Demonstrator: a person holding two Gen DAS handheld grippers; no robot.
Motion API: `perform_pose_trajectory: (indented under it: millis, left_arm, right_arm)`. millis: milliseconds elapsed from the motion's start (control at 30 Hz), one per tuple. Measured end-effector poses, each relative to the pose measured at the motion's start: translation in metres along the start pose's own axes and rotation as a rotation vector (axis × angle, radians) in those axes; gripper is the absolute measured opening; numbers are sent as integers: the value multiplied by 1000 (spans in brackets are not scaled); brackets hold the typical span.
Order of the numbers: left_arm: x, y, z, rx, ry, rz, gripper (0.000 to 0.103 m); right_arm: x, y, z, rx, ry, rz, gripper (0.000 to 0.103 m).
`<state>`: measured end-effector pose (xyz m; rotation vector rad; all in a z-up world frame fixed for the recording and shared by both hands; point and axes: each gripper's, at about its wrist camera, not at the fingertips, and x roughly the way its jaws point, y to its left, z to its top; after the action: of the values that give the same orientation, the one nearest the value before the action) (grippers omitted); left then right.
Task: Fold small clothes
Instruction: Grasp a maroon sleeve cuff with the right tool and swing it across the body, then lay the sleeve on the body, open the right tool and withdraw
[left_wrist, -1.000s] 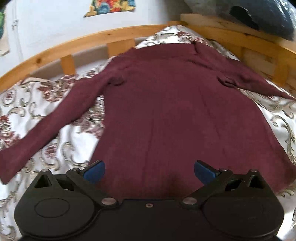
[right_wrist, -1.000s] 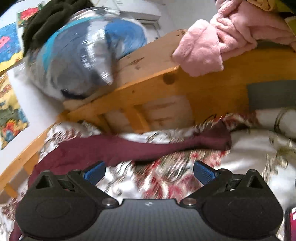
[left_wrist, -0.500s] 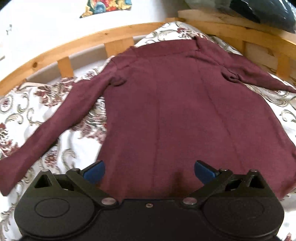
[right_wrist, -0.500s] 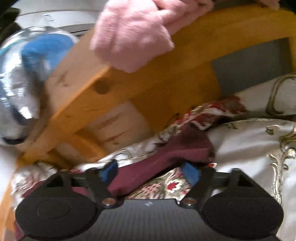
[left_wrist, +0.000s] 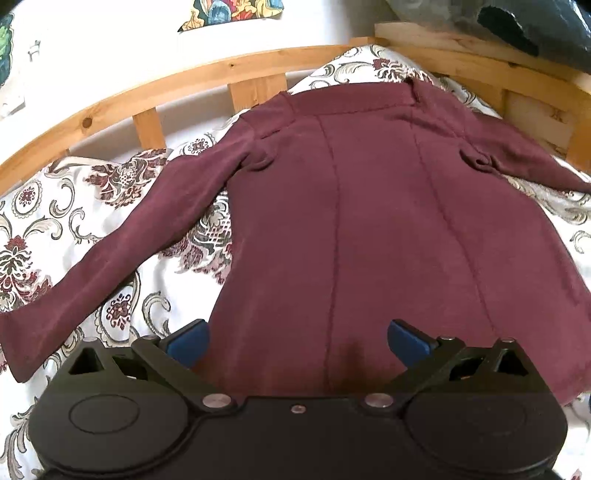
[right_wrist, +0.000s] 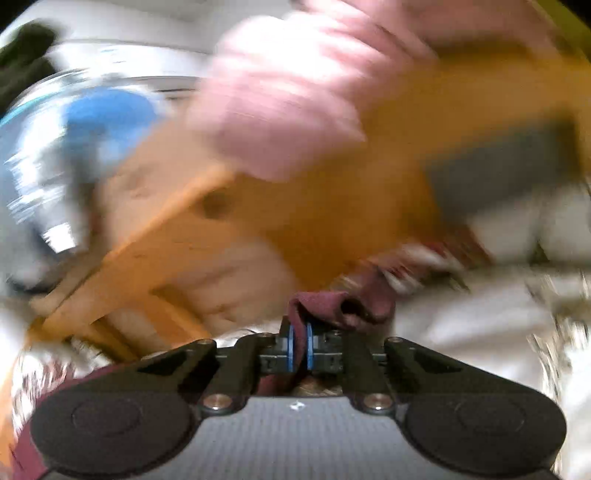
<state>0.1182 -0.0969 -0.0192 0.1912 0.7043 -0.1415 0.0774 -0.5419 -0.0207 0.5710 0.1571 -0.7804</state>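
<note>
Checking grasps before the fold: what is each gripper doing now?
Left gripper: open, over the maroon top.
Right gripper: just closed on the top's sleeve.

Black claw (left_wrist: 297, 341) bodies, blue pads (left_wrist: 188, 341), 2 silver pivot screws (left_wrist: 216, 400) each

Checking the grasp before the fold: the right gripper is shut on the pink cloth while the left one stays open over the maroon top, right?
Not the pink cloth. The right wrist view shows the right gripper shut on the maroon top, at a sleeve end. The left gripper is open over it.
</note>
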Motion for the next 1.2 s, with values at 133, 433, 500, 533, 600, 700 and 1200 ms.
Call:
perform_pose_trajectory:
  millis: [133, 433, 500, 533, 600, 700, 1200]
  left_arm:
    - [-2, 2, 5, -8, -11, 3, 102]
    - [-4, 19, 8, -49, -22, 44, 102]
    - [-4, 24, 8, -67, -23, 60, 102]
    - [-5, 27, 8, -78, -27, 69, 102]
    - [-7, 33, 8, -98, -35, 87, 102]
    - [-8, 42, 8, -131, -43, 118, 102]
    - [-8, 53, 18, -224, -93, 185, 102]
  right_arm:
    - [-22, 65, -5, -331, -185, 184, 8]
    - [-74, 179, -83, -978, -348, 720, 8]
    - [-93, 186, -106, -1077, -339, 813, 8]
    - [-99, 188, -118, -1131, -333, 855, 8]
    - [-108, 192, -139, -1210, -321, 913, 8]
    - [-109, 199, -159, -1277, -258, 986, 7]
    - [-115, 175, -203, -1510, -36, 1186, 12]
